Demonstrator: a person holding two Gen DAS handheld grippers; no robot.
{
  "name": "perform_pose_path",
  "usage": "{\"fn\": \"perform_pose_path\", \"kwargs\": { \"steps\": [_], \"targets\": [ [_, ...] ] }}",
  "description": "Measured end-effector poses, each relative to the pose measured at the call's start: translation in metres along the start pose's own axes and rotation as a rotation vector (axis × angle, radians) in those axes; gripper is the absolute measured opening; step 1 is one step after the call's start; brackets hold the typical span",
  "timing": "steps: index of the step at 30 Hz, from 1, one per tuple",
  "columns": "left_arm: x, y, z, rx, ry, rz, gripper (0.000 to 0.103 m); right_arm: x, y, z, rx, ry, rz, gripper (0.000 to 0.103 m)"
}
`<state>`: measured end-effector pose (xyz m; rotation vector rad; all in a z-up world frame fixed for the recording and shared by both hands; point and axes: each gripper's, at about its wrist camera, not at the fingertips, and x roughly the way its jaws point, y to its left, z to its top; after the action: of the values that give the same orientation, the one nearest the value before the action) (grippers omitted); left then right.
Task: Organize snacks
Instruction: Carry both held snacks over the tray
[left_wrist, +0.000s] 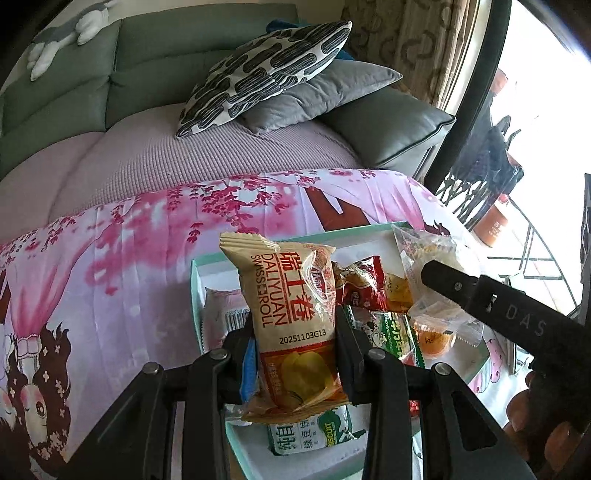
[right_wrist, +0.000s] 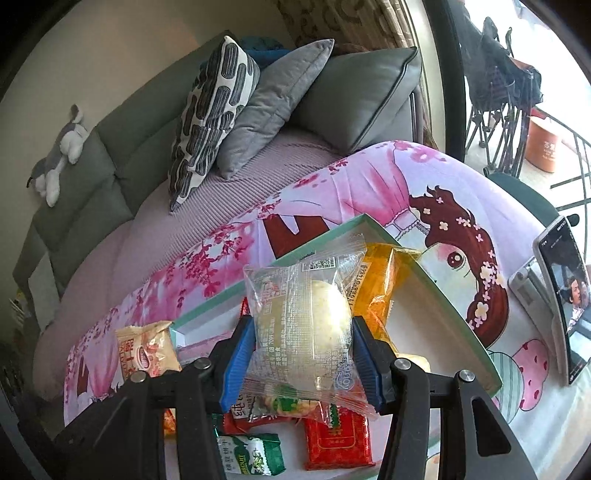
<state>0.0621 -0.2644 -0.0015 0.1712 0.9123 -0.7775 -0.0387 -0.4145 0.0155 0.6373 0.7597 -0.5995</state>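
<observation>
My left gripper (left_wrist: 295, 354) is shut on a tan Swiss roll packet (left_wrist: 291, 314) and holds it upright above the mint-rimmed white tray (left_wrist: 212, 264). My right gripper (right_wrist: 301, 354) is shut on a clear bun packet (right_wrist: 306, 325) above the same tray (right_wrist: 443, 299). In the left wrist view the right gripper's arm (left_wrist: 498, 306) and the clear bun packet (left_wrist: 432, 251) show at the right. The Swiss roll packet (right_wrist: 146, 352) shows at the left of the right wrist view. Red (right_wrist: 336, 439), green (right_wrist: 251, 454) and orange (right_wrist: 384, 284) packets lie in the tray.
The tray sits on a table with a pink cartoon cloth (left_wrist: 122, 266). A phone on a stand (right_wrist: 565, 295) stands at the right. Behind is a grey sofa (left_wrist: 155, 74) with a patterned cushion (left_wrist: 266, 70) and a grey one (right_wrist: 273, 107). A plush toy (right_wrist: 59, 158) lies on the sofa back.
</observation>
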Motion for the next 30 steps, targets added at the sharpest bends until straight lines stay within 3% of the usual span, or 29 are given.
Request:
{"fn": "perform_pose_path", "kwargs": {
  "steps": [30],
  "targets": [
    [0.041,-0.005,-0.005,0.026,0.087,0.011,0.037,0.028,0.005,-0.01,-0.036,0.077,0.015,0.056]
  ]
}}
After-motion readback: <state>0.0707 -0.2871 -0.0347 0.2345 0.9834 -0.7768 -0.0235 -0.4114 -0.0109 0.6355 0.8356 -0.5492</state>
